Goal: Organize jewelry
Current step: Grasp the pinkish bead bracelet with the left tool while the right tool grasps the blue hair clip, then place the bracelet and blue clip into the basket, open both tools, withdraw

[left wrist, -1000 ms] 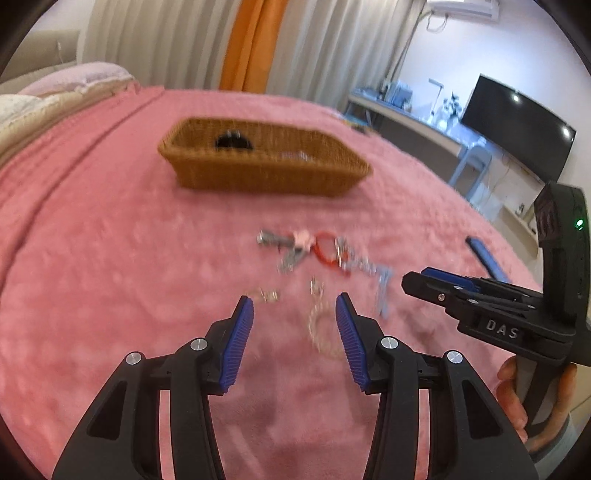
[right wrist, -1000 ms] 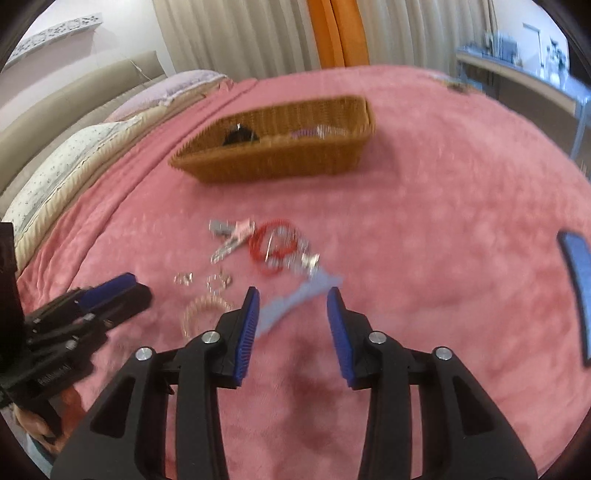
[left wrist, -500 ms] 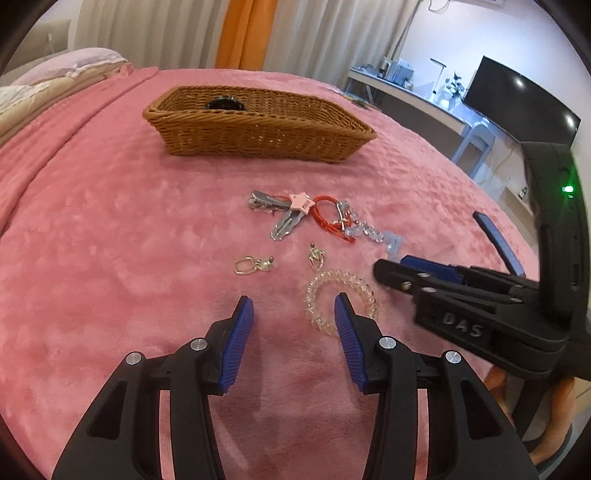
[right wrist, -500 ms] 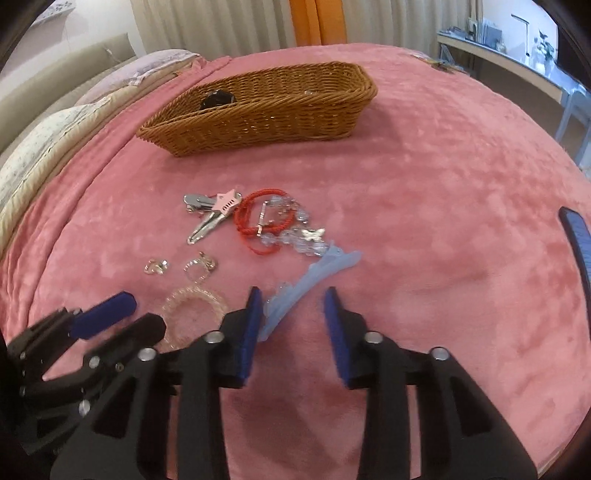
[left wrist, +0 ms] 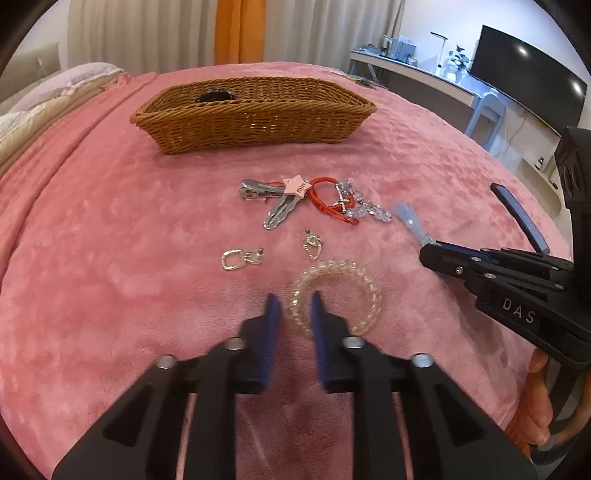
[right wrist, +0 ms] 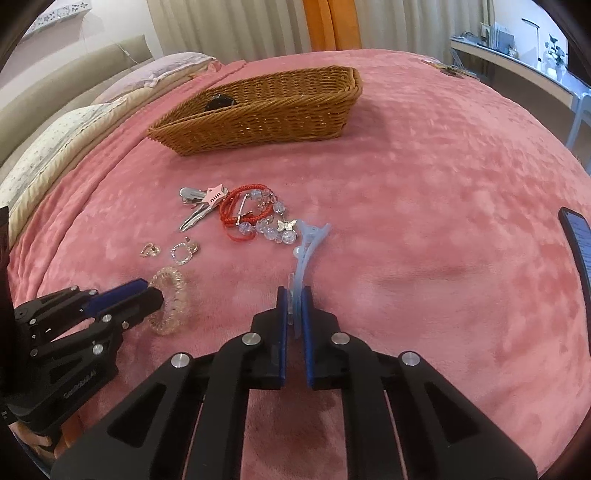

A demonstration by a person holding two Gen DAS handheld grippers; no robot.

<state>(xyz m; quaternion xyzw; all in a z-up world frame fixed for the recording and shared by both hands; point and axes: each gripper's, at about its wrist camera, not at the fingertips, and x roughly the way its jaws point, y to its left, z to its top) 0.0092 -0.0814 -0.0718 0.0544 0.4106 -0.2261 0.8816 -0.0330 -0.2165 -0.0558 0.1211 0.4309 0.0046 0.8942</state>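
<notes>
Both handheld grippers: black plastic left gripper (left wrist: pixel 295 306) and right gripper (right wrist: pixel 294 299), blue ribbed finger pads (left wrist: pixel 272 321), silver round pivot screws (right wrist: pixel 249 338), white "DAS" lettering (left wrist: pixel 519 311) on right body.

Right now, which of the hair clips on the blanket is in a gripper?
The pale blue plastic clip, pinched at its near end by the right gripper. The two silver metal clips lie untouched by the red cord.

A pink plush blanket (left wrist: pixel 110 229) covers the bed. Pale pillows (right wrist: pixel 55 140) lie at its far left beside a beige headboard (right wrist: pixel 74 81). White curtains (left wrist: pixel 306 33) with an orange panel (left wrist: pixel 238 31) hang behind. A white desk (left wrist: pixel 413 70) carries small, blurred items, perhaps a lamp, beside a dark monitor (left wrist: pixel 528 74). A dark phone (right wrist: pixel 578 240) rests on the blanket.
</notes>
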